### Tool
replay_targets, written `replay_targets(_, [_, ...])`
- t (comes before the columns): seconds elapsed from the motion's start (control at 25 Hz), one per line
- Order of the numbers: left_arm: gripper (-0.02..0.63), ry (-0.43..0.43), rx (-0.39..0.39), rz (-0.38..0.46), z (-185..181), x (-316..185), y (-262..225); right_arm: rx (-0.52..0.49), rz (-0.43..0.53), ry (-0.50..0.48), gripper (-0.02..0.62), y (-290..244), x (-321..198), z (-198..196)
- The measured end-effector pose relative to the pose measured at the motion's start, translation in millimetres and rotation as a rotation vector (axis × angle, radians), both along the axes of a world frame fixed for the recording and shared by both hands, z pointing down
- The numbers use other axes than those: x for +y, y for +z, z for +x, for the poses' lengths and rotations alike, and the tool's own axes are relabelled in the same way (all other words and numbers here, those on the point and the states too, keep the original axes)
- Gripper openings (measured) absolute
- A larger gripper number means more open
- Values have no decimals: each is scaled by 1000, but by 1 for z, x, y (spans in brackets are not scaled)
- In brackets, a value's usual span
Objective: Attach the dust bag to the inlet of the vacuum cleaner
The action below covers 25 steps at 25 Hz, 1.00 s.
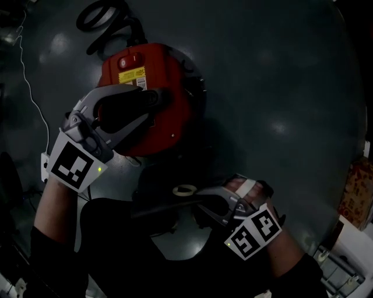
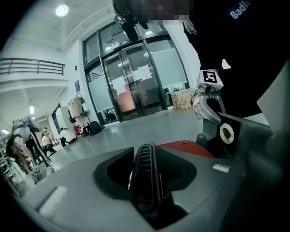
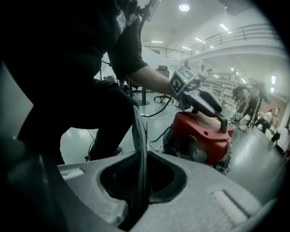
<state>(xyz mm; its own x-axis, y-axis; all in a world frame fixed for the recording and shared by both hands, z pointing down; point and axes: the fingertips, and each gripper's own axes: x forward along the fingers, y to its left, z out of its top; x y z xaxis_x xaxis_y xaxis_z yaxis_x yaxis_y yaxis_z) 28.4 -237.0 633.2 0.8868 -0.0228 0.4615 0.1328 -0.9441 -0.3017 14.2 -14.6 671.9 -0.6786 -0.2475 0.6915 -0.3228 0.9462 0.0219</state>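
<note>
- The vacuum (image 1: 157,64) is being shown standing on the floor (image 1: 262,87), with a black hose (image 1: 99,17) coiled just behind it.
- The left gripper (image 1: 156,100) is being held over the vacuum's red top, with its tips at the black handle (image 3: 223,122).
- Its jaws are being held a narrow way apart. Nothing is being made out between them, and whether they are touching the handle cannot be told.
- The right gripper (image 1: 200,195) is being held nearer the person, well apart from the vacuum.
- Its jaws are being pressed together on a thin black edge of the bag (image 2: 242,136).
- The bag is being carried off the floor in front of the person's legs, with its white ring (image 1: 185,190) just beside the right gripper's tips.
- The bag is being held apart from the vacuum, so it is not yet attached.
</note>
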Motion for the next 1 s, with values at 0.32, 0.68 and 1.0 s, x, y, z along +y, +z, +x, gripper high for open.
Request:
replay_targets(0.32, [152,10,44,48,-1,-1,0,43,2,-61,27,18,0,10])
replay_targets(0.68, [150,40,36,97,2,-1,1,24,19,-84,26,25,-9,13])
replay_targets(1.0, [150,59,9,79,2,-1,2,49,17,-72,26,31,-14,12])
